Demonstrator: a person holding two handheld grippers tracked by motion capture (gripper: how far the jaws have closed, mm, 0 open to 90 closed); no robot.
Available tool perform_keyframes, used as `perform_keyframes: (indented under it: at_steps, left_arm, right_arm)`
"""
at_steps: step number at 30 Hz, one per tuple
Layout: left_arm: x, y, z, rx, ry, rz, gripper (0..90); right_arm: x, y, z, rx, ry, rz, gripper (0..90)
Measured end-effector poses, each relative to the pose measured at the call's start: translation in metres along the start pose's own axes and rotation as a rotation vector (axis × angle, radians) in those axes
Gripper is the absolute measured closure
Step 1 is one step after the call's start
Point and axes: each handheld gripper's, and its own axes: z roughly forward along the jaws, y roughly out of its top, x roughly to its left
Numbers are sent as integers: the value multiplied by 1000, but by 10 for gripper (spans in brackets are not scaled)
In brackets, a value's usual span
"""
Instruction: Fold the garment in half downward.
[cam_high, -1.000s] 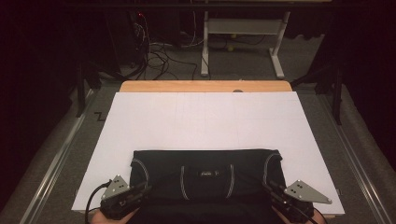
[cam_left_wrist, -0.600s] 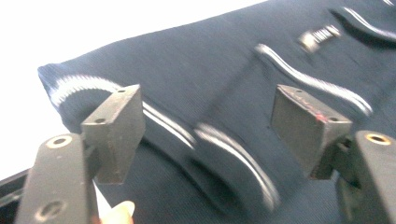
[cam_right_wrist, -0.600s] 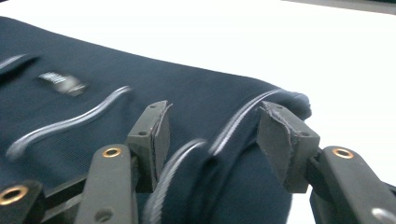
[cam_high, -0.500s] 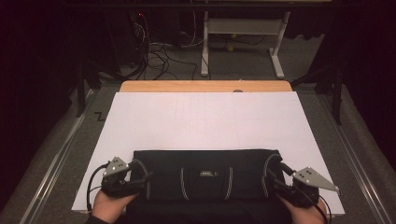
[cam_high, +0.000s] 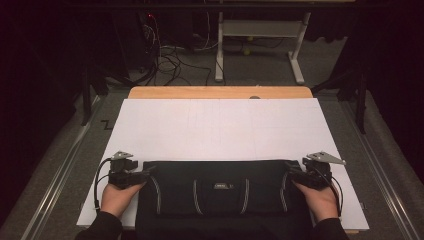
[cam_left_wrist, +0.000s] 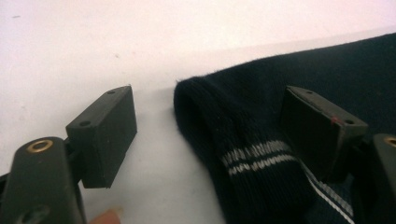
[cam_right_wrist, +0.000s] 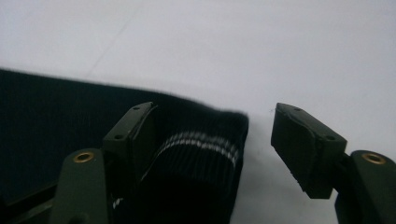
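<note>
While we look down at the worktop (cam_high: 220, 125):
Garment: dark striped sweater (cam_high: 225, 192) lies flat along our near edge.
Left hand-held gripper (cam_high: 142, 176): jaws just opened, straddling left cuff, pads clear.
Right hand-held gripper (cam_high: 295, 176): likewise at right cuff.

Left gripper (cam_high: 145, 175) and right gripper (cam_high: 291, 172) lie low, jaws just opening apart.

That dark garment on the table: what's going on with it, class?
A person has a tool in each hand at the two far corners of a folded dark garment on the white sheet. The left tool and right tool have just been opening; each stands open, straddling a striped cuff without pressing on it.
</note>
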Motion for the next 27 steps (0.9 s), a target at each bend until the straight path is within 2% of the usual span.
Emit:
perform_keyframes:
  at_steps: [1, 3, 4, 5, 8, 11, 12, 13, 14, 18, 22, 27]
  left_arm:
    - [0, 0, 0, 0, 0, 0, 175]
    - [-4, -2, 1, -1, 18, 13, 176]
    - [-6, -3, 1, 1, 23, 25, 210]
    - [-8, -3, 0, 7, 31, 43, 210]
    - [-12, -4, 0, 13, 13, 62, 360]
    - [-15, -4, 0, 24, 26, 80, 458]
    - [-16, -4, 1, 21, 23, 83, 529]
    - [-16, -5, 1, 18, 8, 86, 529]
    - [-16, -5, 1, 16, -1, 88, 564]
    - [-16, -5, 2, 14, -26, 88, 658]
    - [-15, -7, 2, 1, -45, 77, 683]
    - [-15, -8, 0, -18, -44, 97, 696]
  right_arm:
    - [0, 0, 0, 0, 0, 0, 319]
    - [1, -3, 3, 52, -3, -12, 331]
    - [2, -5, 2, 56, 19, -11, 425]
    - [2, -5, 2, 56, 19, -11, 425]
    - [6, -6, 0, 58, 33, -13, 515]
    - [6, -6, 0, 59, 56, 6, 590]
    - [6, -7, 0, 55, 90, 7, 713]
    - [6, -7, 0, 55, 90, 7, 713]
    - [7, -7, 0, 53, 104, 6, 738]
    - [9, -6, 1, 57, 111, -18, 779]
    - [8, -7, 1, 45, 126, -26, 792]
    - [10, -6, -2, 35, 106, -55, 797]
